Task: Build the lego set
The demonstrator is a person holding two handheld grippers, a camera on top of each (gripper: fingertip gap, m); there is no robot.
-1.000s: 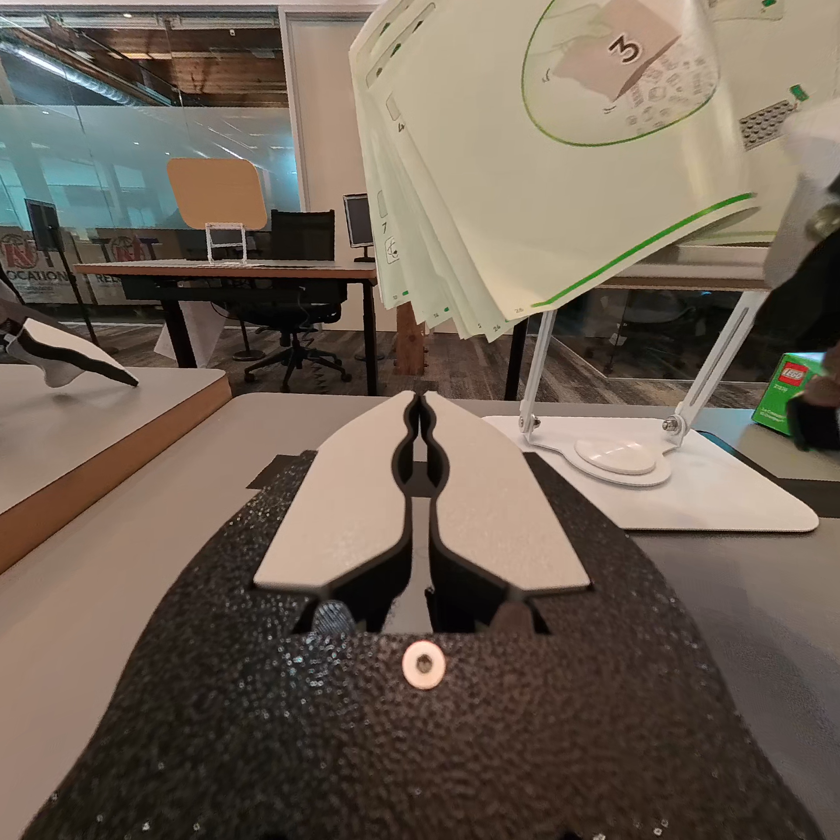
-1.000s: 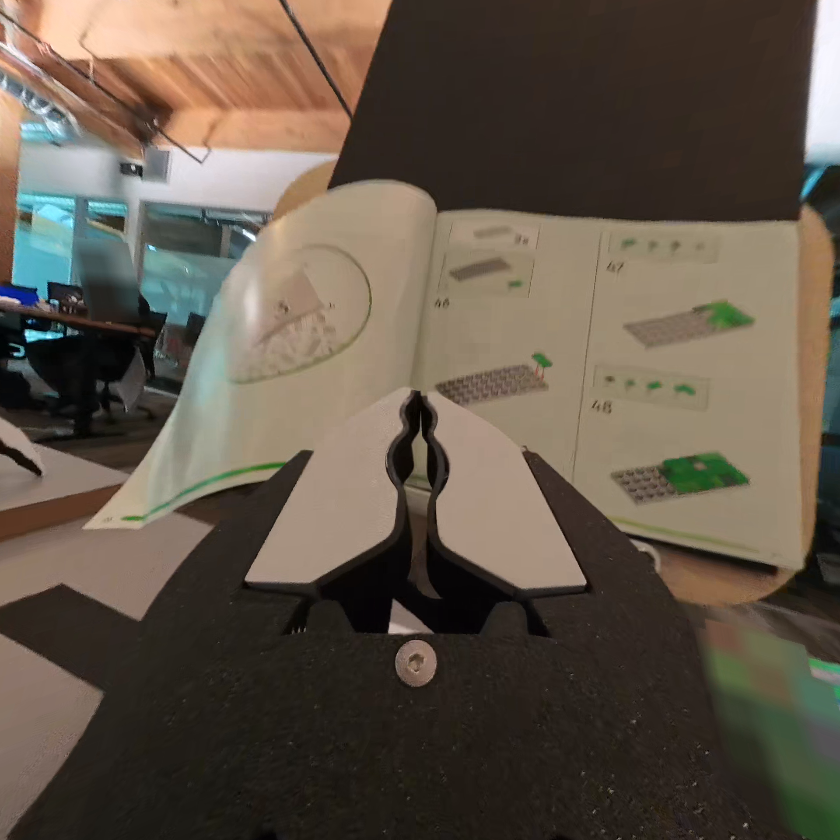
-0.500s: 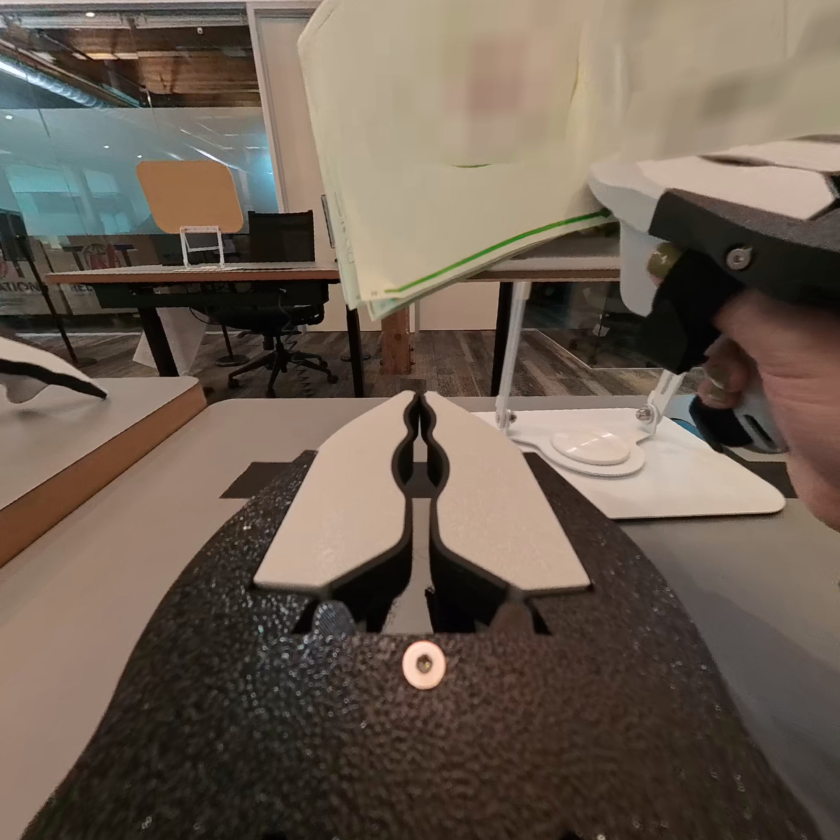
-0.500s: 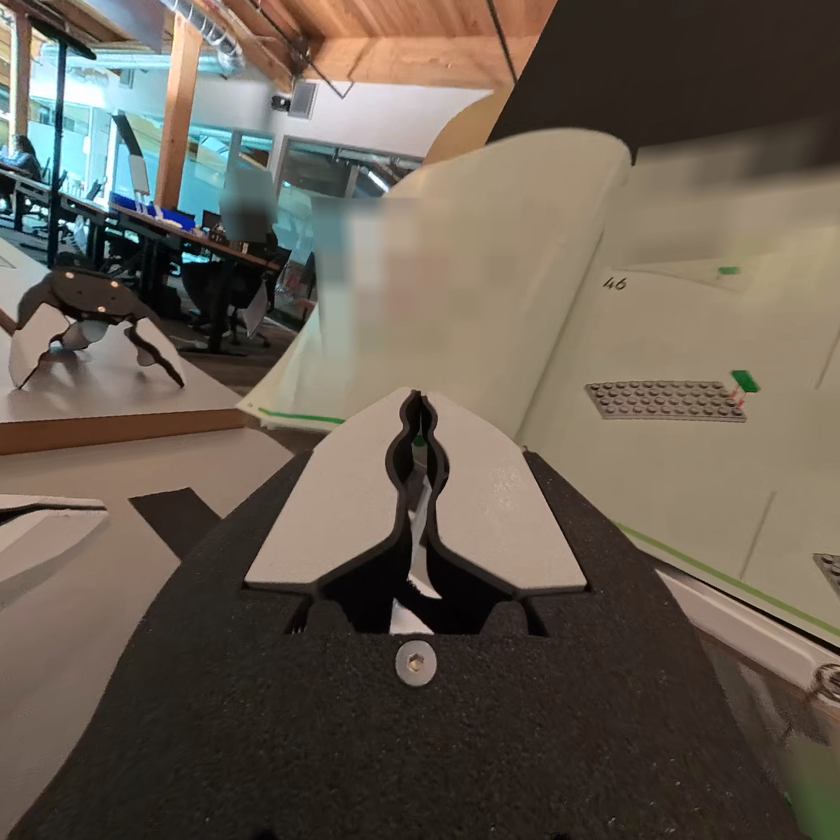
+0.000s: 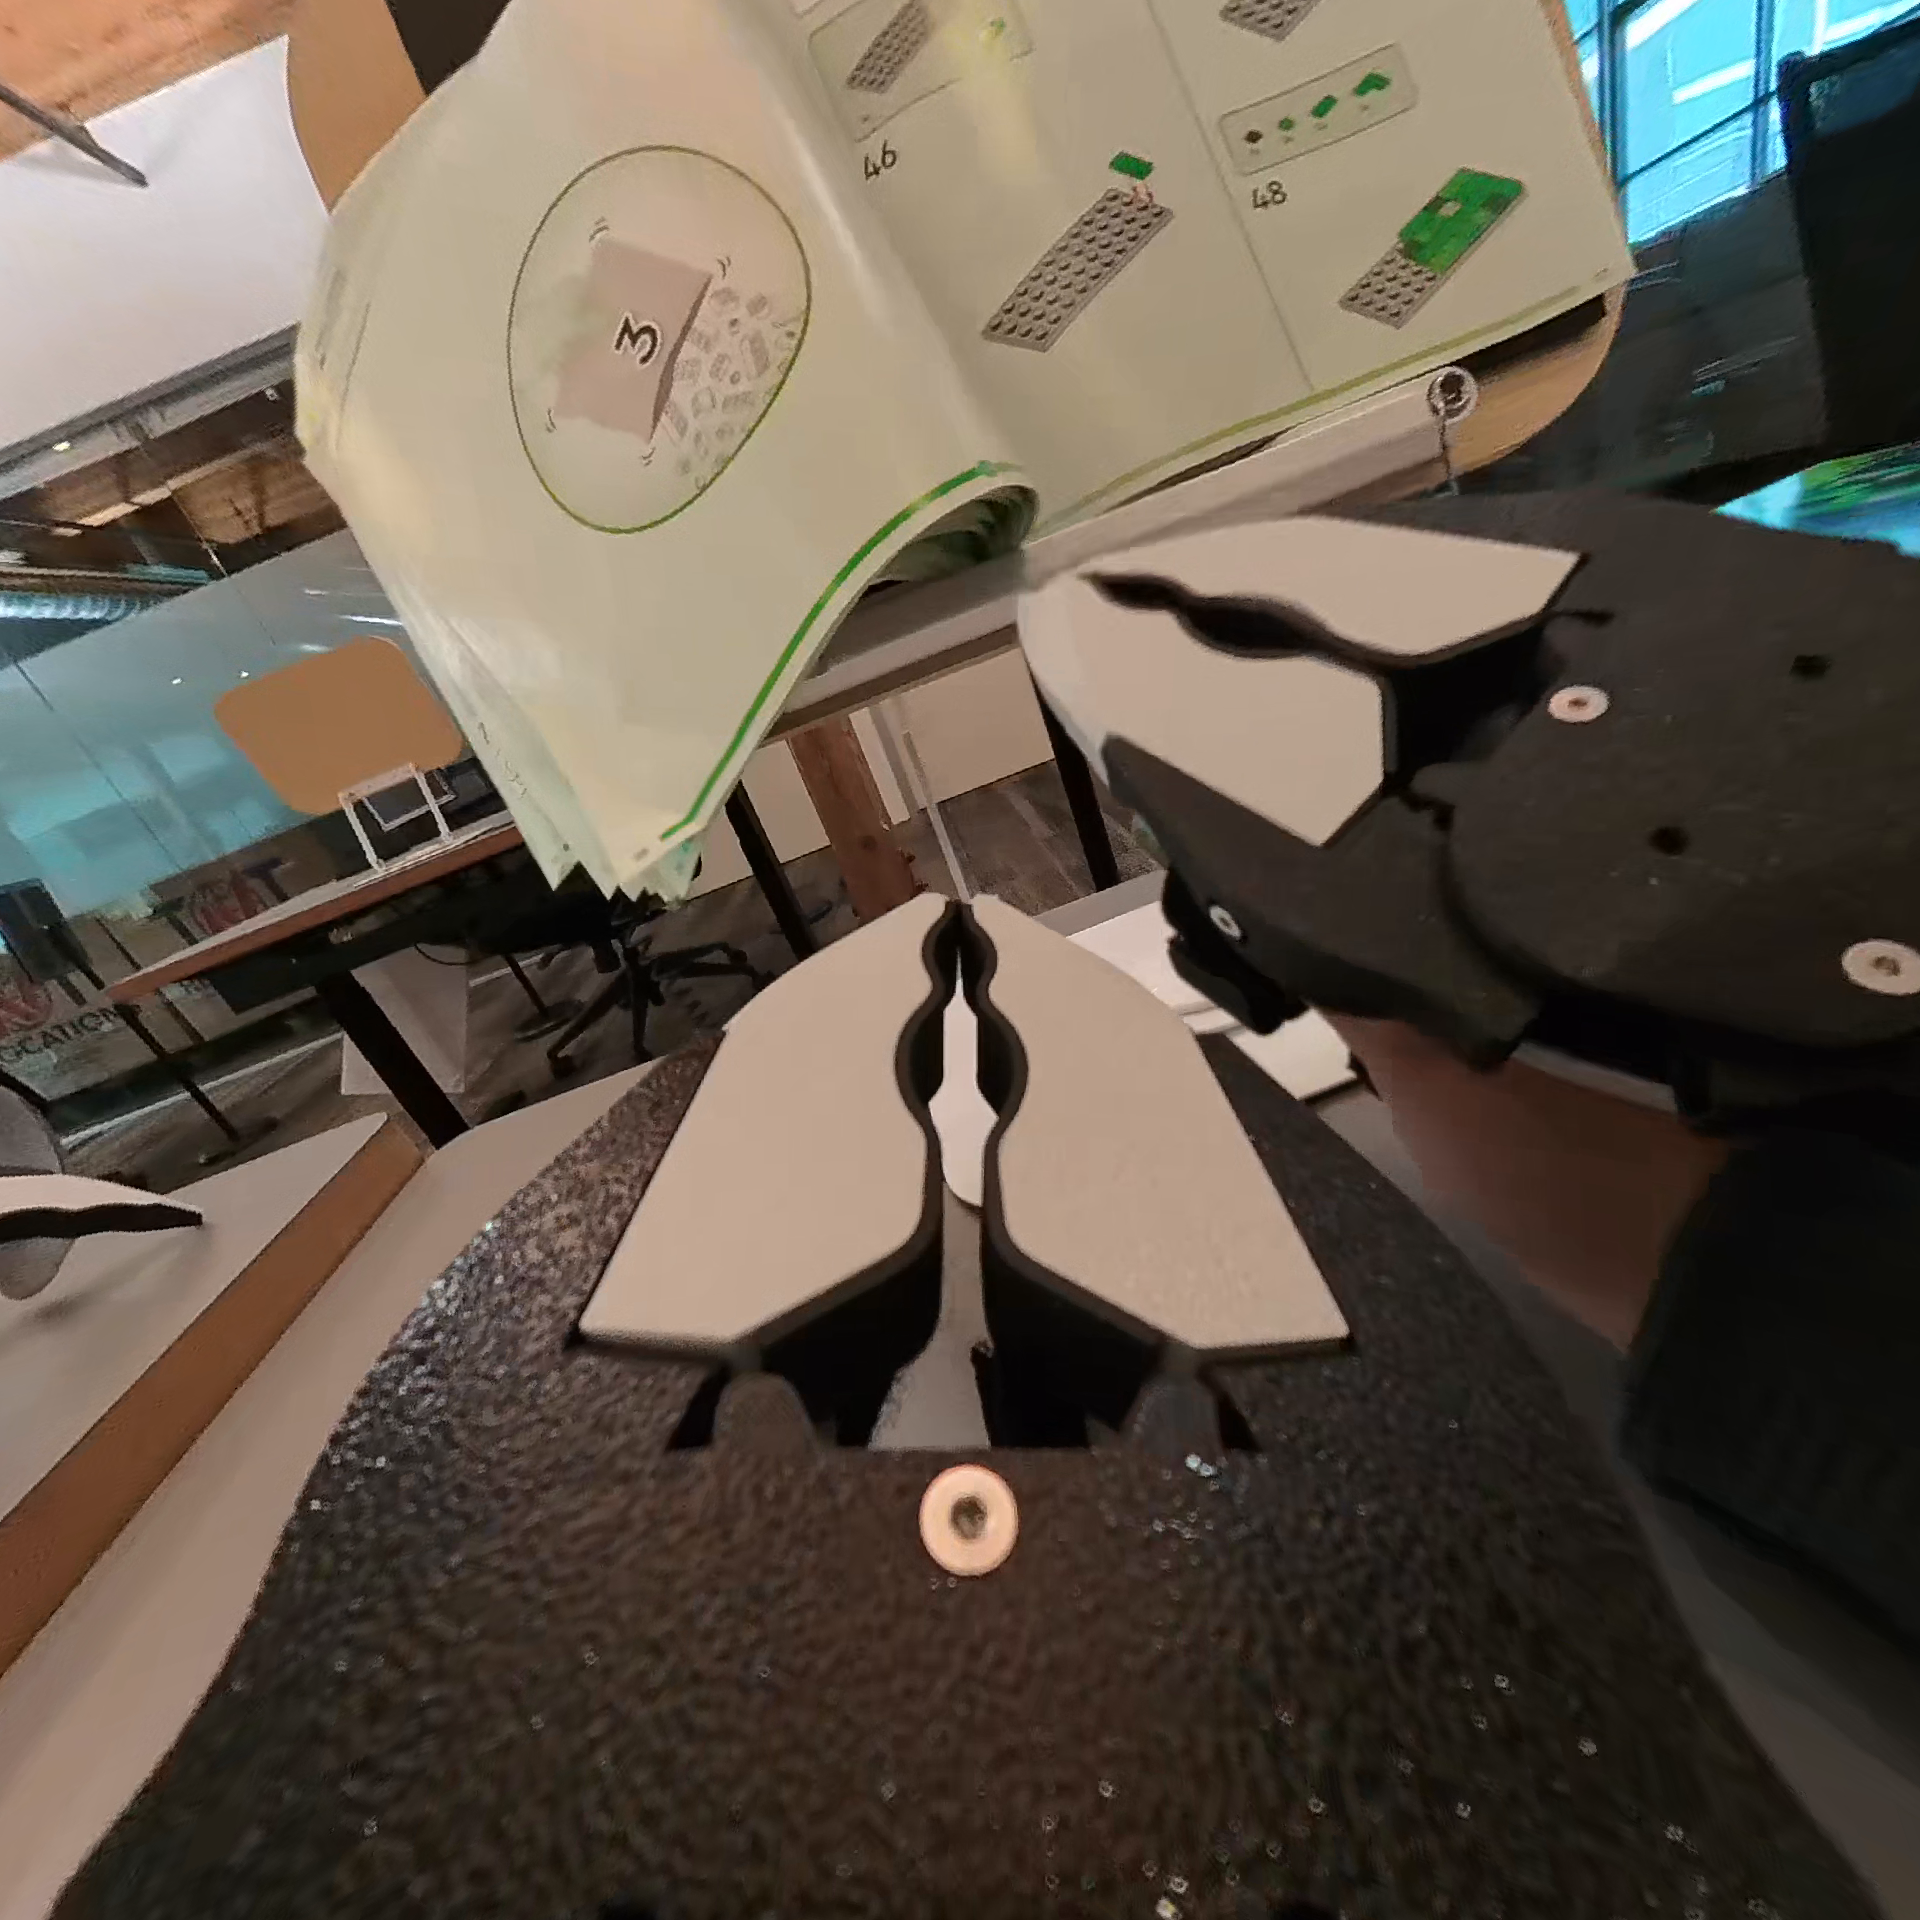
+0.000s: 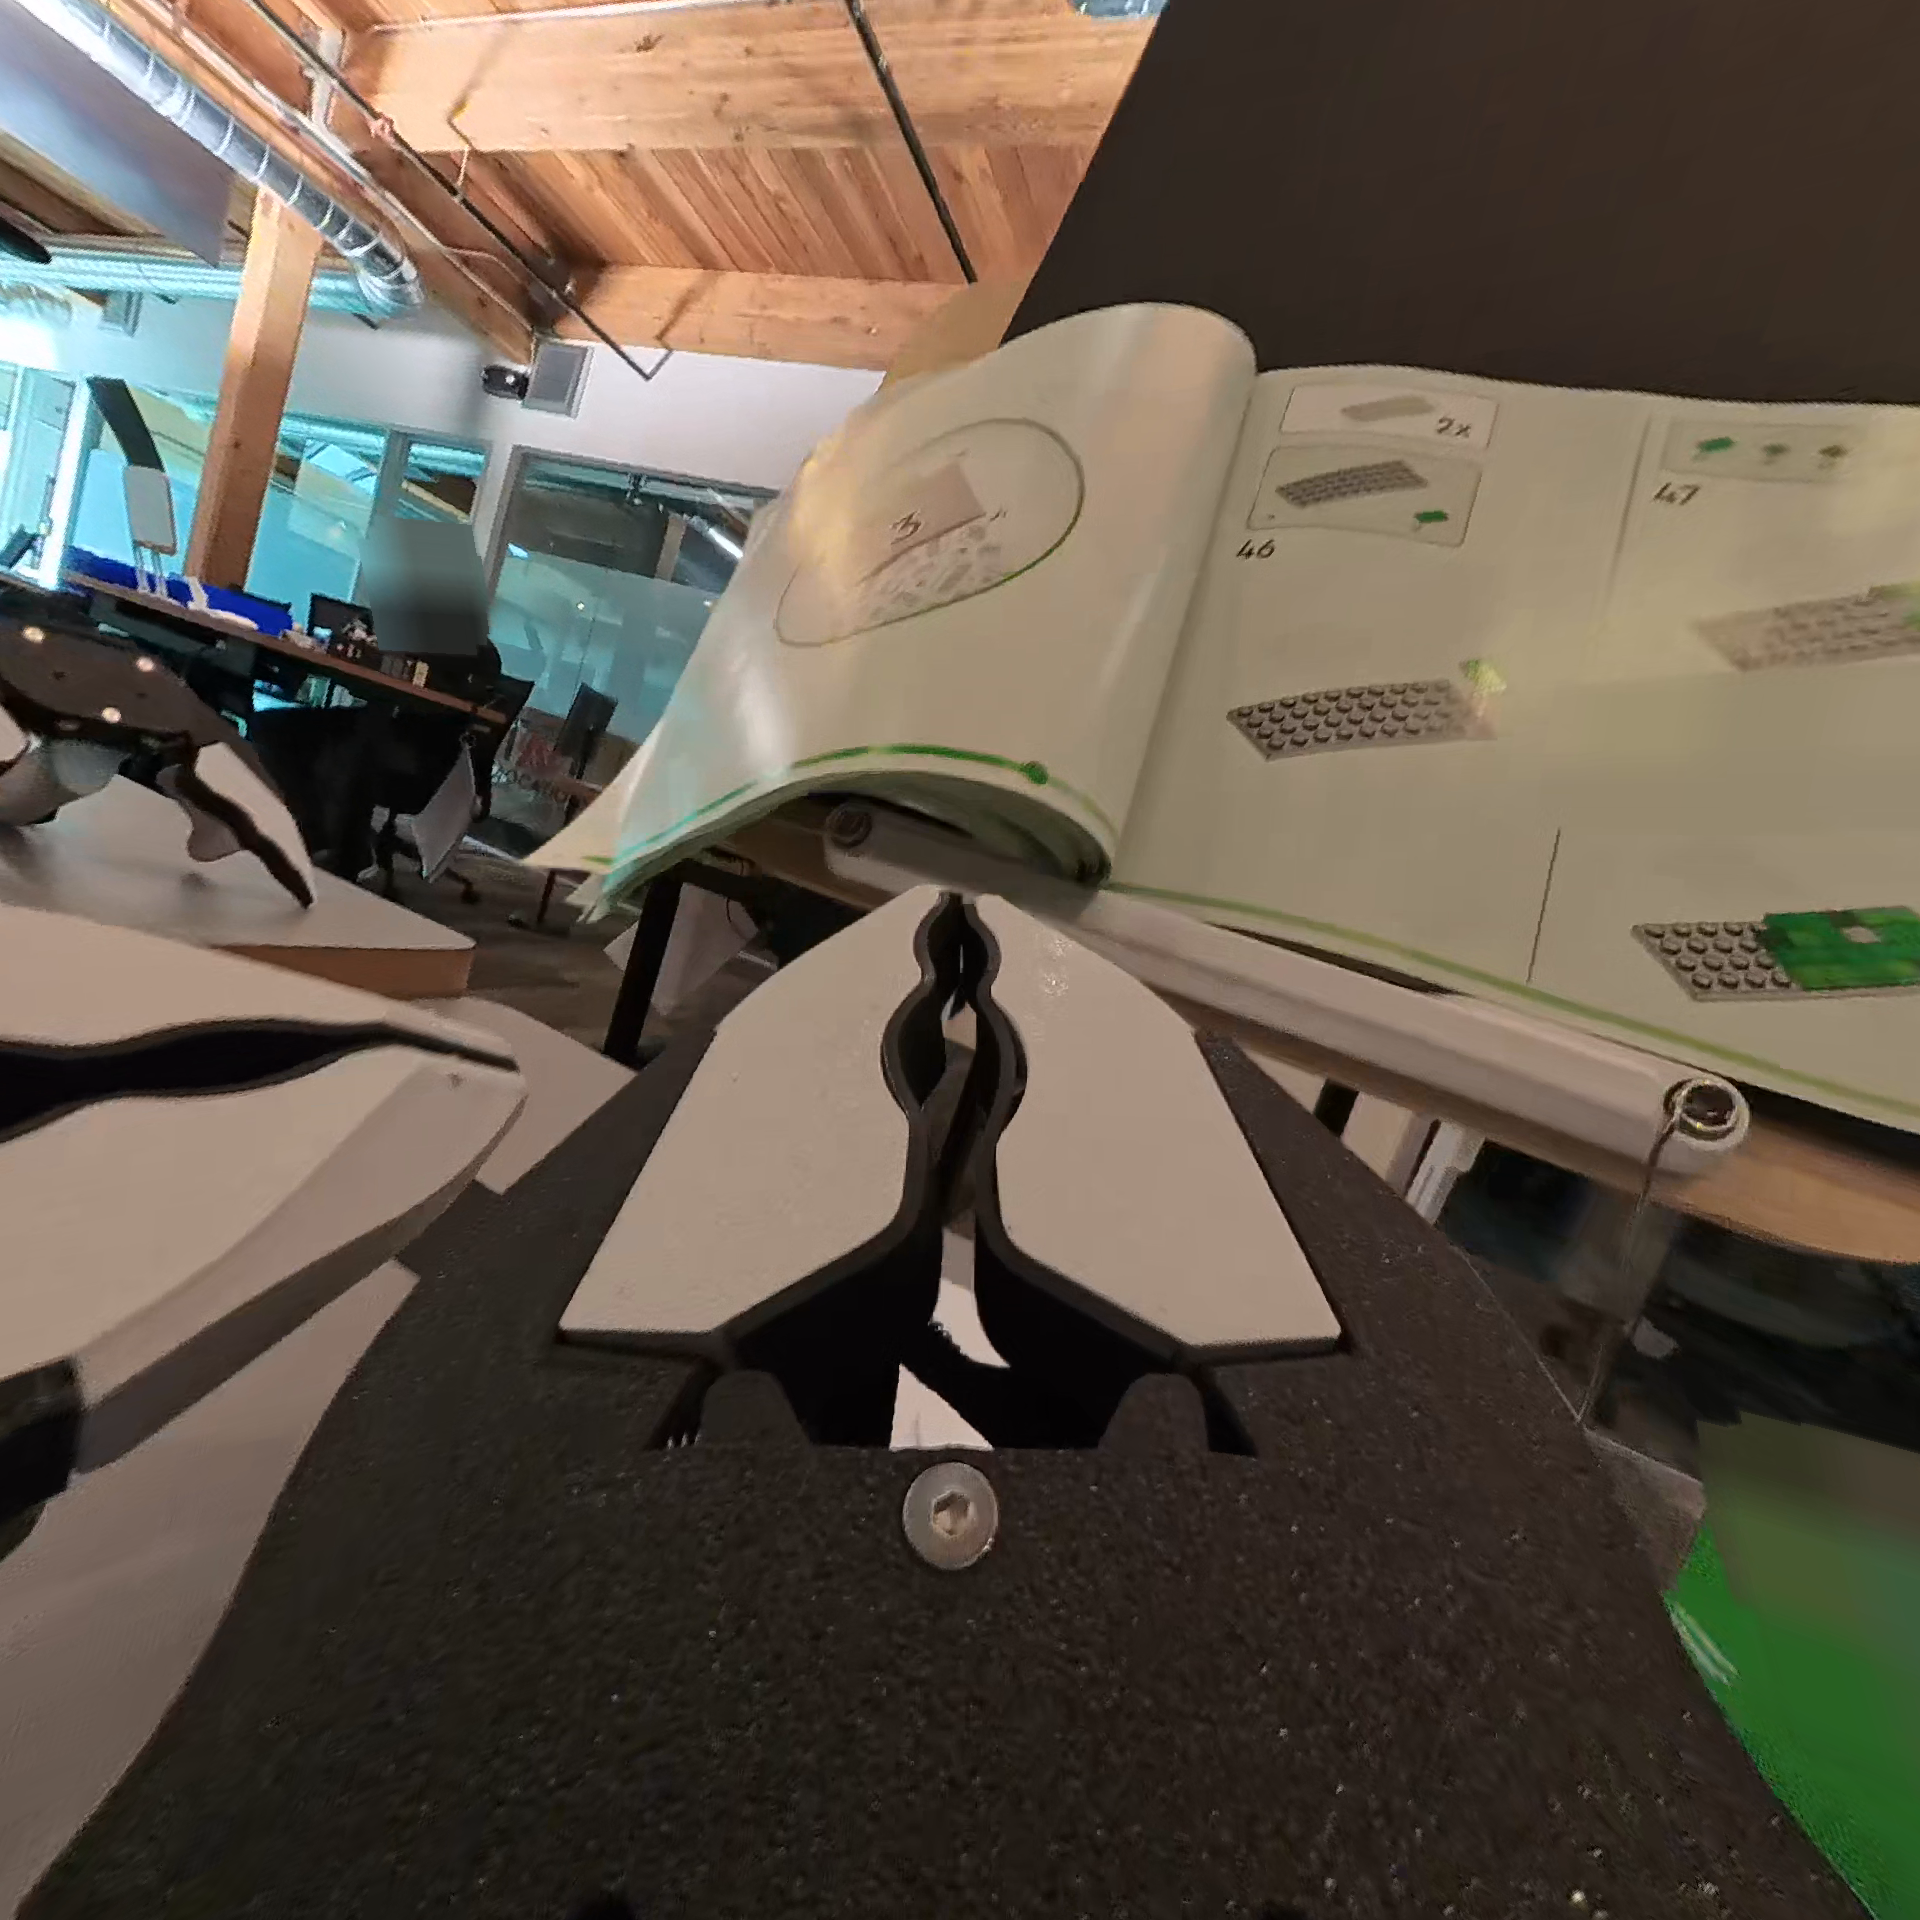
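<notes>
Both pinched-together and empty, the right claw (image 6: 951, 914) sits nearer beneath the open pale-green paper instruction booklet (image 6: 1351, 644) than the left claw (image 5: 958, 920).

We see the left hand-held gripper (image 5: 961, 914) with a rough, pebbled black plastic body and matt grey finger plates. The instruction booklet (image 6: 1351, 644) is smooth paper with a slight sheen. Its stand's ledge bar (image 6: 1299, 997) looks like brushed metal, though blur leaves us unsure. The ceiling (image 6: 727, 156) is bare wood.
</notes>
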